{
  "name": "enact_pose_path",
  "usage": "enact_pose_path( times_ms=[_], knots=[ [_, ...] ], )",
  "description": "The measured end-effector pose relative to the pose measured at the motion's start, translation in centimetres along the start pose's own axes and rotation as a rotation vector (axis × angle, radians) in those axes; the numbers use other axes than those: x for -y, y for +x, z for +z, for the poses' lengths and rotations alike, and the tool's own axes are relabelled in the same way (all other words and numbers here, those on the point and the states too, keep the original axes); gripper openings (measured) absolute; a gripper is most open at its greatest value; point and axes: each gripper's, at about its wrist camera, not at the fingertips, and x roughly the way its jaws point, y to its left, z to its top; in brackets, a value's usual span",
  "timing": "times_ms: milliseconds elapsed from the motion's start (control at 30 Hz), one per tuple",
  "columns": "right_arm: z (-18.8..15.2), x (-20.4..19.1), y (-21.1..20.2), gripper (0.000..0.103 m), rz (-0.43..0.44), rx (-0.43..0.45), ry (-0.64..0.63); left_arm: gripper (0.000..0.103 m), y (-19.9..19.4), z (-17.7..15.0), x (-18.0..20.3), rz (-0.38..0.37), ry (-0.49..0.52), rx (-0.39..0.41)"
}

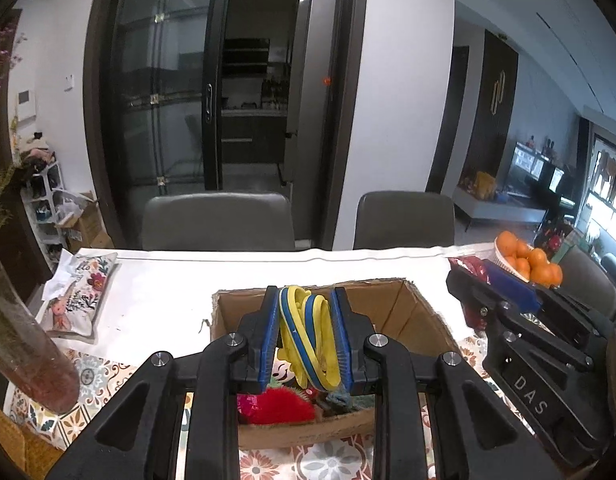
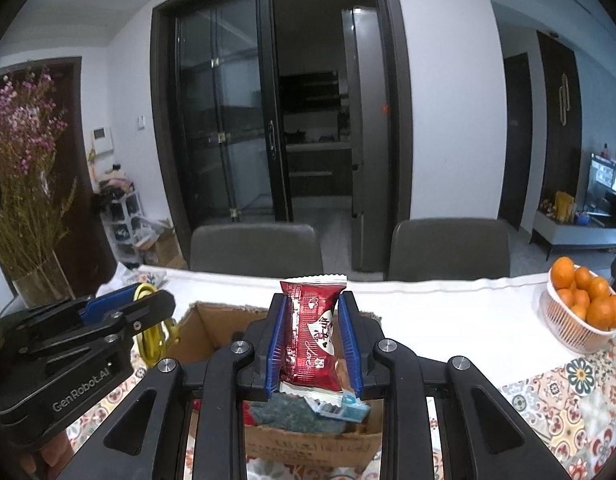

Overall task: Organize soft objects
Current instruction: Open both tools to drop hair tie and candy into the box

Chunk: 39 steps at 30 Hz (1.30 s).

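My left gripper point(image 1: 306, 332) is shut on a yellow and blue rubber ring toy point(image 1: 308, 332) and holds it above the open cardboard box point(image 1: 412, 316). A red spiky ball point(image 1: 282, 404) and other soft items lie in the box below it. My right gripper point(image 2: 314, 340) is shut on a red snack packet point(image 2: 314, 332) above the same box point(image 2: 212, 324); a teal cloth point(image 2: 296, 414) and a blue and white wrapper point(image 2: 340, 406) lie inside. The right gripper also shows at the right of the left wrist view point(image 1: 488, 284), and the left gripper at the left of the right wrist view point(image 2: 140, 300).
A basket of oranges point(image 2: 584, 308) stands at the table's right. A floral pouch point(image 1: 80, 292) lies at the left, and a glass vase of dried flowers point(image 2: 40, 280) stands at the left edge. Two grey chairs point(image 2: 256, 248) stand behind the table.
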Motion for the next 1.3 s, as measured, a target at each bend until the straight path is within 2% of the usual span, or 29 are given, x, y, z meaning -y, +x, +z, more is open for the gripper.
enact_pose_path(
  times_ms=[33,100,167,333,400,433,633,867,1300],
  knots=[
    [0.0,0.1,0.4,0.032,0.001,-0.005,0.004,0.027,0.5,0.1,0.0,-0.009,0.002,-0.010],
    [0.1,0.2,1.3,0.048,-0.019,-0.025,-0.005,0.028,1.4,0.3,0.0,-0.006,-0.001,-0.021],
    [0.3,0.3,1.9,0.056,-0.033,-0.035,-0.009,0.034,2.1,0.4,0.0,-0.006,-0.001,-0.036],
    [0.4,0.5,2.3,0.056,-0.071,-0.052,-0.023,0.035,2.3,0.0,-0.4,0.036,-0.016,-0.054],
    [0.3,0.6,1.9,0.056,-0.084,-0.053,-0.020,0.039,1.9,-0.3,-0.5,0.049,-0.025,-0.062],
    [0.2,0.6,1.6,0.056,-0.090,-0.055,-0.019,0.042,1.6,-0.5,-0.5,0.066,-0.025,-0.069],
    [-0.1,0.7,-0.1,0.056,-0.088,-0.082,0.017,0.044,-1.5,-2.1,-1.0,0.100,-0.039,-0.087],
    [-1.5,-0.2,-4.3,0.056,-0.089,-0.114,0.054,0.051,-6.8,-3.5,-1.4,0.111,-0.007,-0.069],
    [-3.4,-2.0,-13.4,0.056,-0.088,-0.065,0.039,0.057,-16.2,-6.4,0.0,0.135,0.025,0.006]
  ],
)
